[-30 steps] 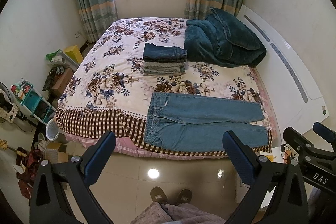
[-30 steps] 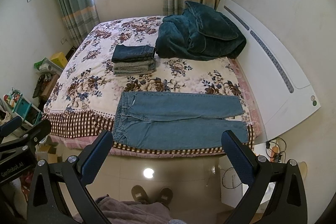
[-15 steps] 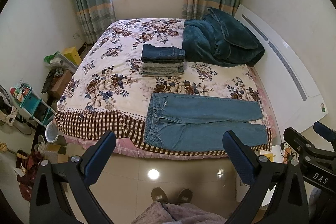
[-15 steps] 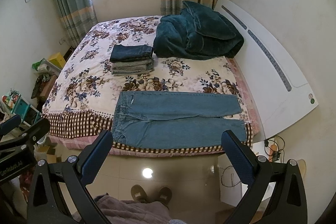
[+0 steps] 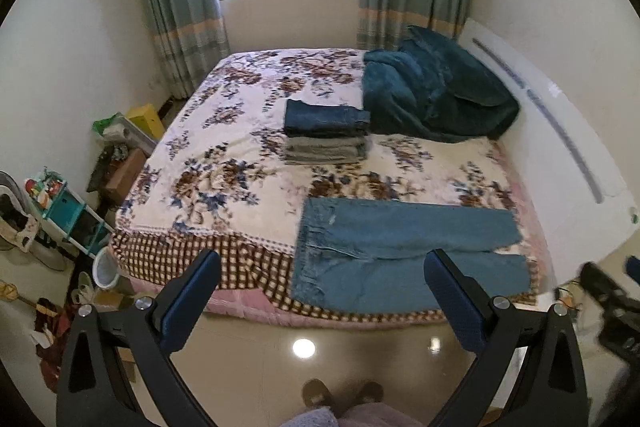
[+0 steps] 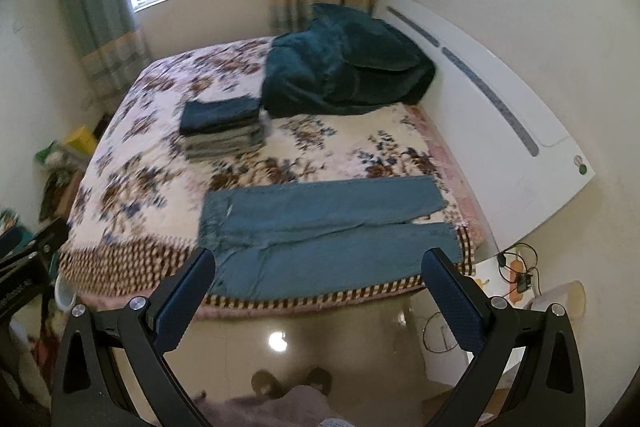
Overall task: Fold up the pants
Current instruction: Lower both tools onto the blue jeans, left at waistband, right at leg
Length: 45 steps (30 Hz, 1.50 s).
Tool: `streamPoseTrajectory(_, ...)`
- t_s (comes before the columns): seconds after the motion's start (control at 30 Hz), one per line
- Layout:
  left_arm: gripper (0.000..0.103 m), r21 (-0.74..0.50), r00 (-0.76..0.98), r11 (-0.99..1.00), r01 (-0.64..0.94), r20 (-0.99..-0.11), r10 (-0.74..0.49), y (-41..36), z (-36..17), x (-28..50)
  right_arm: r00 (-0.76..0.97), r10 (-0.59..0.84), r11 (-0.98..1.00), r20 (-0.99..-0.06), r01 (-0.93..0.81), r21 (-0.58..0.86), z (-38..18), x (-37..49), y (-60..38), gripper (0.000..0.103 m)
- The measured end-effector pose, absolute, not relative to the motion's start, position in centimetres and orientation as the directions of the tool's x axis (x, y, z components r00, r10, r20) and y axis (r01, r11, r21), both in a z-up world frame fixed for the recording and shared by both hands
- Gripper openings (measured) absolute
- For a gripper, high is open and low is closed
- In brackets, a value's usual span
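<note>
Light blue jeans (image 5: 404,251) lie flat along the near edge of the bed, waist to the left and legs to the right; they also show in the right wrist view (image 6: 324,231). My left gripper (image 5: 320,303) is open and empty, held over the floor short of the bed. My right gripper (image 6: 318,301) is open and empty too, also back from the bed edge. Each gripper's body shows at the edge of the other's view.
A stack of folded pants (image 5: 325,133) sits mid-bed. A dark teal blanket (image 5: 436,95) is heaped by the white headboard (image 5: 560,131). The floral bedspread (image 5: 224,179) covers the bed. Clutter and a shelf (image 5: 60,203) stand at left. Cables (image 6: 516,271) lie at right.
Both grippers have tilted and shifted; the bed now sits closer and slightly rotated in both views, with motion blur. The jeans have not moved. Both grippers stay open.
</note>
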<state>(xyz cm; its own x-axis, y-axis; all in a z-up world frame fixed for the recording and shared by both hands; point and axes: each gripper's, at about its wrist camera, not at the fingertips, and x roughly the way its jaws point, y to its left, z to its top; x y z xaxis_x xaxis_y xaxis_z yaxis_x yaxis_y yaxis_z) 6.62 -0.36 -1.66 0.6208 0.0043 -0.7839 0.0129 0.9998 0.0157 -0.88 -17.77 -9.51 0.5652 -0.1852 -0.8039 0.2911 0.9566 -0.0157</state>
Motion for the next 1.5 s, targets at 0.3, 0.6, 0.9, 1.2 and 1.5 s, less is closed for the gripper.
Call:
streamPoseTrajectory(0.3,0.103,0.09,0.57,0.992,-0.087,-0.813,0.124,-1.0,-8.0,17.2,0.455,-0.228,0.924,-0.861,0.381,-0.044,-19.9,12.2,-24.9,0.103)
streamPoseTrajectory(0.6,0.103,0.148,0.435,0.967,-0.207,-0.871,0.227,-5.9,-18.5,31.1,0.34,-0.148,0.911,-0.929,0.413,0.007,-36.7,31.1,-38.7,0.103)
streamPoseTrajectory(0.9,0.103,0.166,0.096,0.921,-0.353,-0.972,0.213,-7.6,-36.6,44.2,0.124,-0.123,0.847,-0.985,0.53,-0.039,-57.1,44.9,-49.8,0.103)
streamPoseTrajectory(1.2,0.101,0.091,-0.148,0.793,-0.602,-0.989,0.0,-5.9,-53.8,53.1,-0.046,0.005,0.68,-0.999,0.733,-0.03,-73.2,49.8,-57.8,0.103)
streamPoseTrajectory(1.5,0.101,0.145,-0.256,0.664,-0.733,-0.964,-0.072,-3.6,-59.9,55.1,-0.133,0.029,0.554,-0.991,0.827,-0.095,-81.1,52.6,-62.1,0.103)
